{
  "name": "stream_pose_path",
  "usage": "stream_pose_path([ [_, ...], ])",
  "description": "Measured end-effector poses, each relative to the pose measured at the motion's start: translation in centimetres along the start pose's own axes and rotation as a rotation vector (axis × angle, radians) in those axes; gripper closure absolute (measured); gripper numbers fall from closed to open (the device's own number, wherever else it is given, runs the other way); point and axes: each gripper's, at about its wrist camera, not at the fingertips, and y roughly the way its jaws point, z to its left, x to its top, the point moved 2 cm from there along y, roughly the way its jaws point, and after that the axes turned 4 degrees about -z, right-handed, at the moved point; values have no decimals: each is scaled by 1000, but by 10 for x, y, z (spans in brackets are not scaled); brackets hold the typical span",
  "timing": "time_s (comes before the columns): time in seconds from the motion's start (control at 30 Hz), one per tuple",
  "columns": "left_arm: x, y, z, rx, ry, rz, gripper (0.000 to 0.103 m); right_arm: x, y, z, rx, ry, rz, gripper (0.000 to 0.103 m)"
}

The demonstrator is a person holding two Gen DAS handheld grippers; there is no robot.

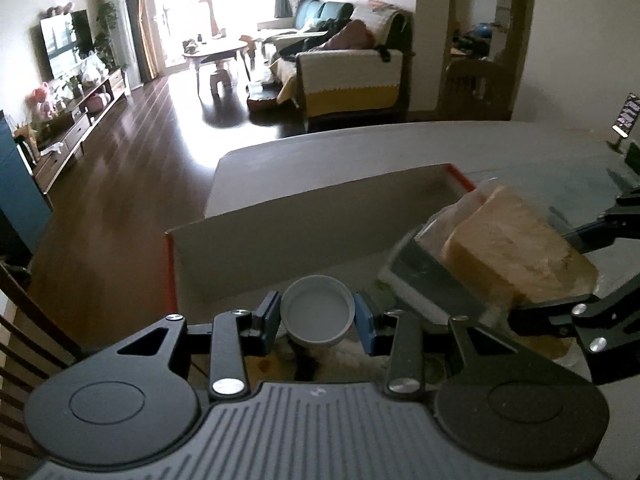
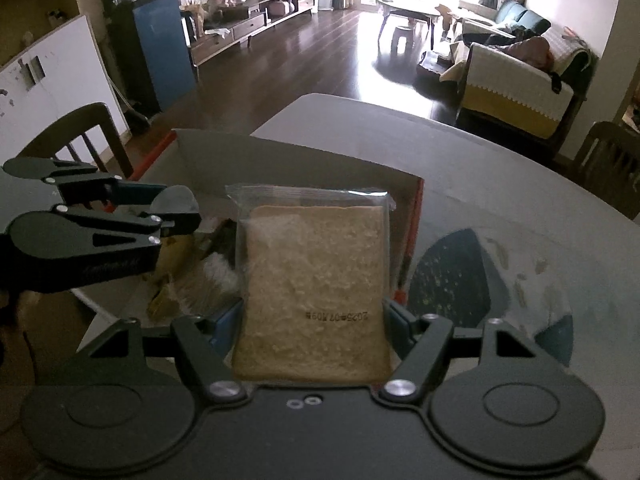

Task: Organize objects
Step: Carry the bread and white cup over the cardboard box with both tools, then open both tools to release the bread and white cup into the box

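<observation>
Clamped between the blue pads of the left gripper (image 1: pixel 318 316) sits a small grey lid (image 1: pixel 318 311), round and shallow, its hollow side turned toward the camera. It hangs just above the near wall of the cardboard box (image 1: pixel 280 224), a long open carton with red-edged flaps, so the drop point lies straight ahead and slightly below the jaws.

On the other side, the right gripper (image 2: pixel 314 316) is closed on a bagged bread slice (image 2: pixel 314 288), pinching the clear wrapper by its two side edges. The slice stands roughly upright, its long axis running away from the gripper toward the box, its sealed top edge over the carton's interior. From the left wrist view the same bread shows at the right, close beside the lid, tilted over the box's right end.

Both hands are therefore at the box; the right one looks a little further in, and my guess is that the bread goes down first. Inside the carton, crumpled brownish packets and something white and fluffy already lie, too blurred to name.

Printing on the wrapper appears mirrored or inverted; it seems a date stamp beginning 2025, the rest unclear. No brand is legible.

Beyond the box the grey table (image 2: pixel 500 168) stretches off.
</observation>
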Motion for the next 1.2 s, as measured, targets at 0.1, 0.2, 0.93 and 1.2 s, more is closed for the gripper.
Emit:
stream_pose_path([
  [0.1,3,14,5,12,16,17,65,4,13,4,-10,-16,15,31],
  [0.2,4,29,6,14,27,39,65,4,24,10,-19,-44,25,31],
  [0.93,-7,81,-2,-5,66,249,65,0,57,34,-79,-165,54,28],
  [1.2,-10,74,1,-14,32,242,49,0,55,29,-67,-148,50,28],
])
